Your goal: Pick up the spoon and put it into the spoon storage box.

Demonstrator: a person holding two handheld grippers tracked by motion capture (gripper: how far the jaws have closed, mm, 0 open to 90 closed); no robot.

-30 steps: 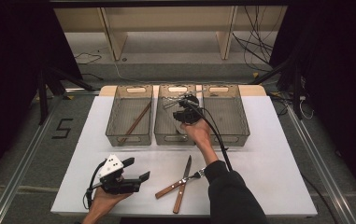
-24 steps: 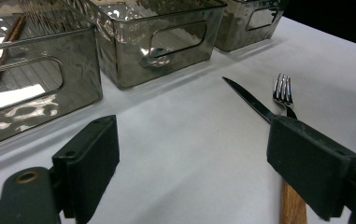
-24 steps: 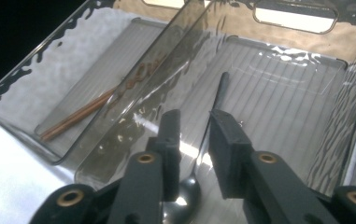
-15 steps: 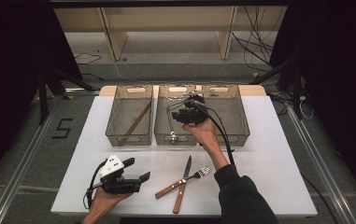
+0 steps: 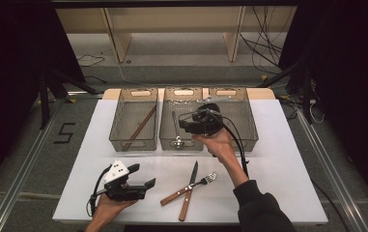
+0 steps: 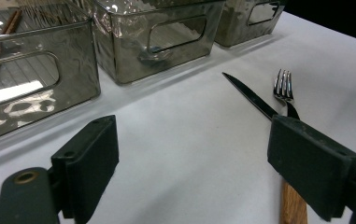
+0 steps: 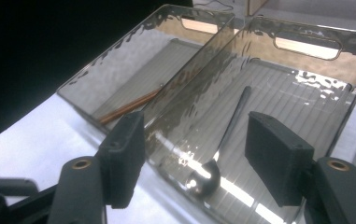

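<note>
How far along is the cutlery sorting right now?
Done: chopsticks lie in the left bin, a spoon in the middle bin. In hand: nothing; the right claw hovers open over the spoon, the left claw open. Left: knife and fork on the table.

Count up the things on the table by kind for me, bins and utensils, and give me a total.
Clear bins: 3 (left, middle, right)
Chopsticks: 1 pair, in the left bin
Spoons: 1, in the middle bin
Knives: 1, on the table
Forks: 1, on the table
Total: 7
</note>
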